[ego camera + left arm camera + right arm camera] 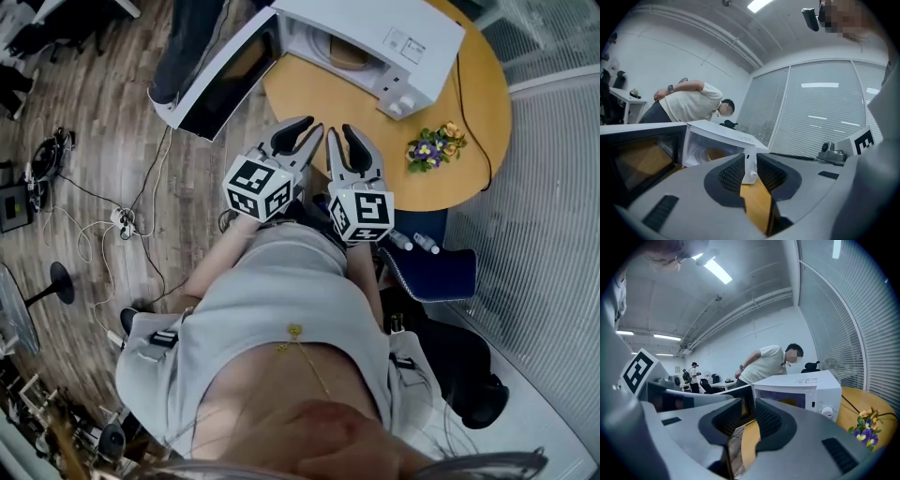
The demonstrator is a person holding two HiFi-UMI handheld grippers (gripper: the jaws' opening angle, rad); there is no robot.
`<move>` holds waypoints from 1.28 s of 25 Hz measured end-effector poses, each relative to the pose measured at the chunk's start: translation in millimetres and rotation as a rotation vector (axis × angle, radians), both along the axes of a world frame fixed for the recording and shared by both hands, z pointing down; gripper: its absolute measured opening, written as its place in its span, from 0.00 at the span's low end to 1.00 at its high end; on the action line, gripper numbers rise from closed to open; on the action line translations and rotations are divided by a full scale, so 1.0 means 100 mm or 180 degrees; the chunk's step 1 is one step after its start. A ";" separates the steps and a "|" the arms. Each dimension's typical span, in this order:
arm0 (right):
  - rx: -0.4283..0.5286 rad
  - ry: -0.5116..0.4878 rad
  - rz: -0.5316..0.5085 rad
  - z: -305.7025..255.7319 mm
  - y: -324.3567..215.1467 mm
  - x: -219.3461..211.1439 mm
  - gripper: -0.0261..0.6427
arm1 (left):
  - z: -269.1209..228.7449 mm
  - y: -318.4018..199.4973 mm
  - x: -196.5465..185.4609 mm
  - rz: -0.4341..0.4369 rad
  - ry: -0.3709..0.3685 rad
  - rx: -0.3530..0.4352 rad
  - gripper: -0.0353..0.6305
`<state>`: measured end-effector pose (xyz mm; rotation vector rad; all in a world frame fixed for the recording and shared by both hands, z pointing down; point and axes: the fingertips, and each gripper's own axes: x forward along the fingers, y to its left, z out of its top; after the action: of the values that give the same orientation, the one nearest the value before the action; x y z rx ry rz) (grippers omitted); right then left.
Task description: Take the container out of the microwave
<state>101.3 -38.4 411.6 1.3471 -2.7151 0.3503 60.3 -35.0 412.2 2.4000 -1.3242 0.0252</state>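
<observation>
Foreground: the person's grey-shirted torso (281, 291). Beyond it, left gripper (314, 124) and right gripper (338, 129) side by side near the edge of the round wooden table (469, 159), both pairs of jaws apart and empty. The brown round container (349, 53) sits inside the white microwave (412, 37), whose door (225, 80) hangs open.

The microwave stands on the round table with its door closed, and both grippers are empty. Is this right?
Not quite. The microwave has its door open, swung wide to the side, as the head view shows. The rest is right.
</observation>
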 end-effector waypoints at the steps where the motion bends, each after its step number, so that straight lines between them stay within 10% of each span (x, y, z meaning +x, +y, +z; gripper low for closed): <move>1: -0.0006 -0.0009 0.0008 0.00 -0.01 0.01 0.18 | 0.00 -0.02 0.01 0.0007 -0.0005 -0.0001 0.18; 32: -0.0031 0.0020 0.0678 0.02 -0.87 -0.03 0.20 | 0.00 -0.97 -0.14 0.0542 0.0087 -0.0031 0.18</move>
<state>98.4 -125.1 413.9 1.6361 -2.5661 0.3738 46.4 -131.8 412.6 2.4891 -1.1023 0.0459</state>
